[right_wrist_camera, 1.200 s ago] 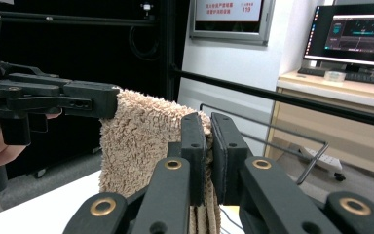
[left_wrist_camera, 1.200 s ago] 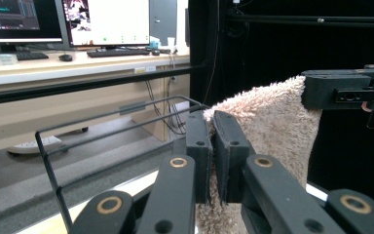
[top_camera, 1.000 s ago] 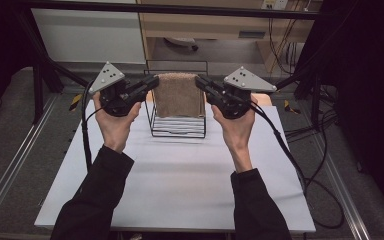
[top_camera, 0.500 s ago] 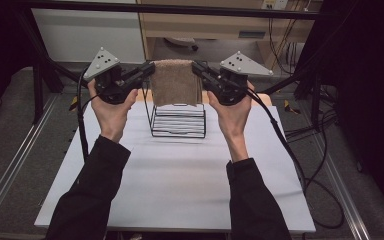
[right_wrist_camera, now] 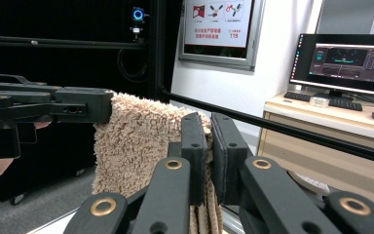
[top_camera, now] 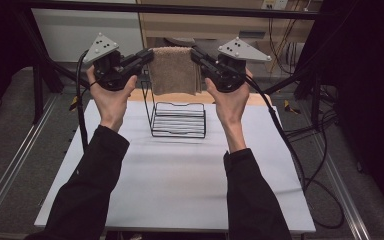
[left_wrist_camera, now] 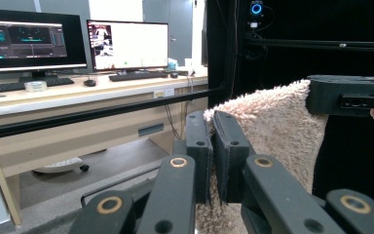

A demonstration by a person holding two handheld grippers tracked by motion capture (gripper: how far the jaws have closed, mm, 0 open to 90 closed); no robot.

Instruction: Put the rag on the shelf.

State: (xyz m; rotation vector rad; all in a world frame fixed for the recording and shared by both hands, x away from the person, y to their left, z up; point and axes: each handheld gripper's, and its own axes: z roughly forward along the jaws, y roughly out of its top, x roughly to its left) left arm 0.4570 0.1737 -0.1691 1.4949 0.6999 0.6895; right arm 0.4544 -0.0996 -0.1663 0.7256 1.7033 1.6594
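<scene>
1. The left tongs (top_camera: 147, 54) are clamped on the upper left corner of a tan towel (top_camera: 174, 70). In the left gripper view, the jaws are pressed together on the towel's fuzzy edge (left_wrist_camera: 268, 126).
2. The right tongs (top_camera: 196, 54) are clamped on the upper right corner. In the right gripper view, the jaws pinch the folded edge of the cloth (right_wrist_camera: 141, 141).
3. The towel hangs stretched between the two tongs, its top edge roughly level. It sits above and slightly behind the black wire rack (top_camera: 177, 119), and in the high view its lower edge is clear of the rack's top.
4. A second ago the towel still sat low, covering the rack's upper part. Half a second ago it had risen about halfway. Now it is fully lifted out, and the rack's wire bars stand uncovered.
5. Both hands have risen and moved away from the person over that second, with the forearms stretched further across the white surface (top_camera: 180, 175).
6. The rack itself has stayed in the same spot on the surface.
</scene>
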